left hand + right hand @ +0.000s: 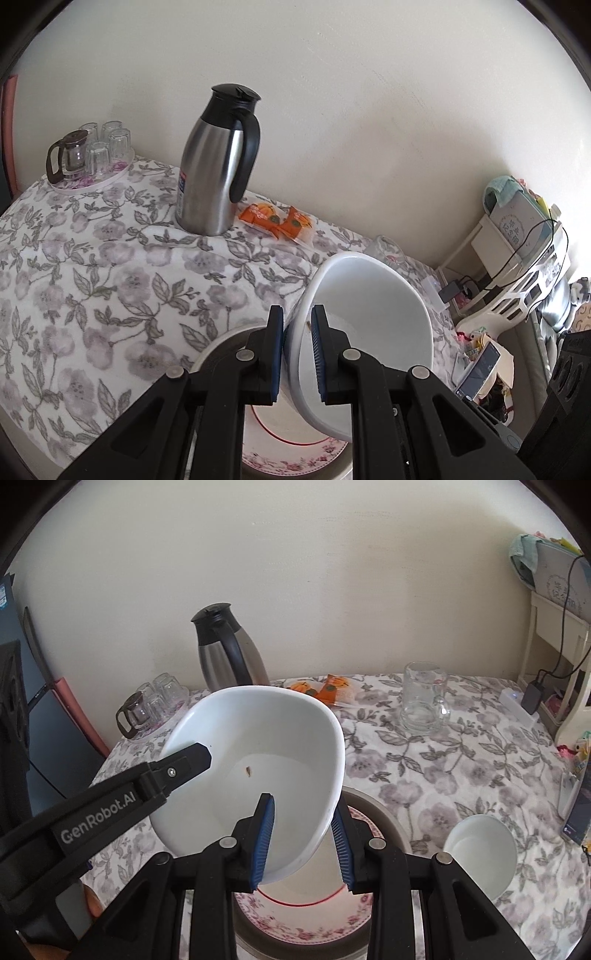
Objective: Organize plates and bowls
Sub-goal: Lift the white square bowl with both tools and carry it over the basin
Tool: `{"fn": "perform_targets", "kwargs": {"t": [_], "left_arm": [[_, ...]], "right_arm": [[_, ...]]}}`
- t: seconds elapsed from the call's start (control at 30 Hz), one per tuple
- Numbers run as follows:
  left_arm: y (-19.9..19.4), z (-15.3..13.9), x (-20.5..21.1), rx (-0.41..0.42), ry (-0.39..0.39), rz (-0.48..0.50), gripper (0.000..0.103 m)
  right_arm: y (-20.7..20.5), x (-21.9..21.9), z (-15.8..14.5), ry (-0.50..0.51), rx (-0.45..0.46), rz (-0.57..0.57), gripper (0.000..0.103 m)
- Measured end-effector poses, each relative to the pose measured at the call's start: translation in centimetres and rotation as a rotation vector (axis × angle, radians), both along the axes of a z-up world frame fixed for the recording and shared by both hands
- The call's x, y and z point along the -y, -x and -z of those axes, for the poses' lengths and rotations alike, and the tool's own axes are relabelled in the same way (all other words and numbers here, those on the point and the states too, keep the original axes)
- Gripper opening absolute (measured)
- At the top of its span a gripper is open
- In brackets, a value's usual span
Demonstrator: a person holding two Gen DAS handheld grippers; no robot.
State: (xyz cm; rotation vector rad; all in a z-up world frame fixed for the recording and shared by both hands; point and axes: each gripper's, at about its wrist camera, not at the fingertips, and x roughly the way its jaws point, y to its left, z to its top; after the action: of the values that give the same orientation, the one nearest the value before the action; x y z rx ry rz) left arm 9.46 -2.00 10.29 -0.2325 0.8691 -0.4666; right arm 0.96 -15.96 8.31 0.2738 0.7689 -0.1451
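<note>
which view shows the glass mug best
The right wrist view: the glass mug stands whole and unobstructed on the floral tablecloth. In the left wrist view only its top edge shows behind the large white bowl.

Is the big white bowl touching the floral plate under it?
Apart. The right wrist view shows the bowl tilted in the air between both grippers, its lowest edge clear above the plate.

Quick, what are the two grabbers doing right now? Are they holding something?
Left gripper: shut on the rim of the big white bowl.
Right gripper: shut on the opposite side of the same bowl's rim, held tilted above the floral plate.
</note>
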Motion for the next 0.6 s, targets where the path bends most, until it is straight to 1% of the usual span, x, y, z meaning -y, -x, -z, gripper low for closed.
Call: {"fn": "perform_targets", "kwargs": {"t": [0.37,0.47,0.6], "left_arm": [[0.5,1.6,2.3,-0.043,-0.021,0.029,0.015],[0.5,2.2,2.4,-0.061,-0.034,0.029,0.015],[0.2,3.6,2.5,-0.103,-0.059,0.023,0.015]], "right_arm": [[0.7,1.8,0.8,-0.006,-0.037,0.014,0.034],[0.5,2.0,1.5,-0.014,-0.062,0.009,0.034],[0.1,2.0,2.8,-0.031,-0.105,0.004,0.034]]}}
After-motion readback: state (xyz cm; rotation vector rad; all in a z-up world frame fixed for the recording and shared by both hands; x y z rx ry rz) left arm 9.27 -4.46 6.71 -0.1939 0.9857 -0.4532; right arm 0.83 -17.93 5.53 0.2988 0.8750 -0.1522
